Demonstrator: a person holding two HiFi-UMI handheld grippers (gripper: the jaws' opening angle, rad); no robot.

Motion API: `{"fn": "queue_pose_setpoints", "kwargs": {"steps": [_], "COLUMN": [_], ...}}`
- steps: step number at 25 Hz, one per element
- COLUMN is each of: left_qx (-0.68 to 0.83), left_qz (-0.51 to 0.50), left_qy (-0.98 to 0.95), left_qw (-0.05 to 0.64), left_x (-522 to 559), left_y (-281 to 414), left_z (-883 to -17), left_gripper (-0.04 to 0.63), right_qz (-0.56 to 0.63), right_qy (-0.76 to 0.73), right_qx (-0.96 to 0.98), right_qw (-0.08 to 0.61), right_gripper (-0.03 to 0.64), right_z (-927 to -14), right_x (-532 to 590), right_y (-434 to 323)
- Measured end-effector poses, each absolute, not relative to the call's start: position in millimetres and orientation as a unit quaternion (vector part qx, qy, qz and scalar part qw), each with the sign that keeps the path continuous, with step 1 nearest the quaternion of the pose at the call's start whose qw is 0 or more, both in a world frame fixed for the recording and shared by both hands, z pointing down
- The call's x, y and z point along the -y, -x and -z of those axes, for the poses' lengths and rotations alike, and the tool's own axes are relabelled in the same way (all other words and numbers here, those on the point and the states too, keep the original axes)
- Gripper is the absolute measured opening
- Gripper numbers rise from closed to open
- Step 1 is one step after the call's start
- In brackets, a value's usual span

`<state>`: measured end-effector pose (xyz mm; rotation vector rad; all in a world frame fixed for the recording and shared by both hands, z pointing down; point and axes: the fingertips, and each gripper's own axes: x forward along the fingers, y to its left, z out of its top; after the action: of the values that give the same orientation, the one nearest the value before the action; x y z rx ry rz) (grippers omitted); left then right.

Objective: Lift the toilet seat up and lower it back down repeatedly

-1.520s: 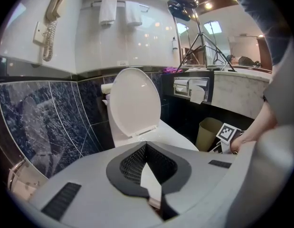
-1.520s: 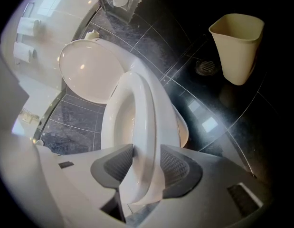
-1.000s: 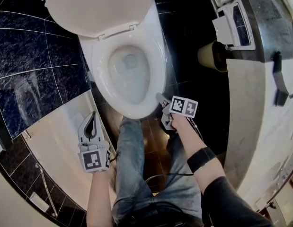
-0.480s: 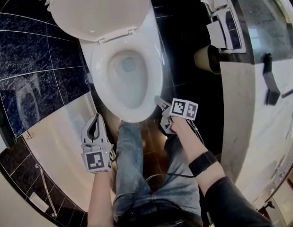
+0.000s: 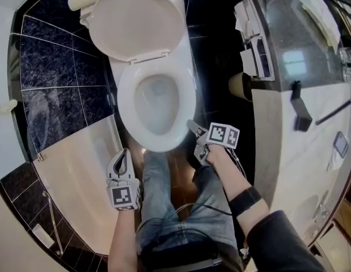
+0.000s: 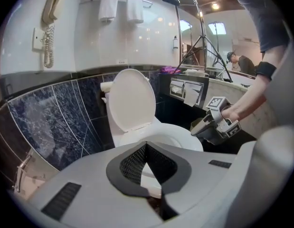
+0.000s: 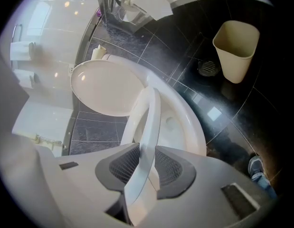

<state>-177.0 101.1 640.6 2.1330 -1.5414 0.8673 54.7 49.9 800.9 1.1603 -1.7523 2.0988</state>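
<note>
Right gripper [image 7: 147, 148] holds toilet seat [image 7: 147, 120] raised off the bowl [image 7: 196, 127]
Its jaws, just closing, pinch the seat's front edge; left gripper [image 6: 146, 146] jaws together, empty.

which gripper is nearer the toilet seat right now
Right. The right gripper has the toilet seat between its jaws, which have just been closing on it. The left gripper is apart from it, below and to its left in the head view.
</note>
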Motion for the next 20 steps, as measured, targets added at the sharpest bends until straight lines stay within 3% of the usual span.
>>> {"fn": "queue_pose_setpoints", "kwargs": {"steps": [12,20], "left_qx": [0.494,0.506], "left_qz": [-0.3,-0.261], "left_qy": [-0.756,-0.767], "left_qw": [0.307,0.294], "left_x": [-127,-57], "left_y": [133,120], "left_z": [-685,-655], "left_gripper": [0.0,0.0], "right_qz": [-0.7,-0.681], "right_qy": [-0.39,-0.398], "right_qx": [0.597,0.61], "right_qw": [0.052,0.073], "right_gripper": [0.127,0.138], "right_z": [-715,-692], "right_x": [8,27], "right_y": [-45,-42]}}
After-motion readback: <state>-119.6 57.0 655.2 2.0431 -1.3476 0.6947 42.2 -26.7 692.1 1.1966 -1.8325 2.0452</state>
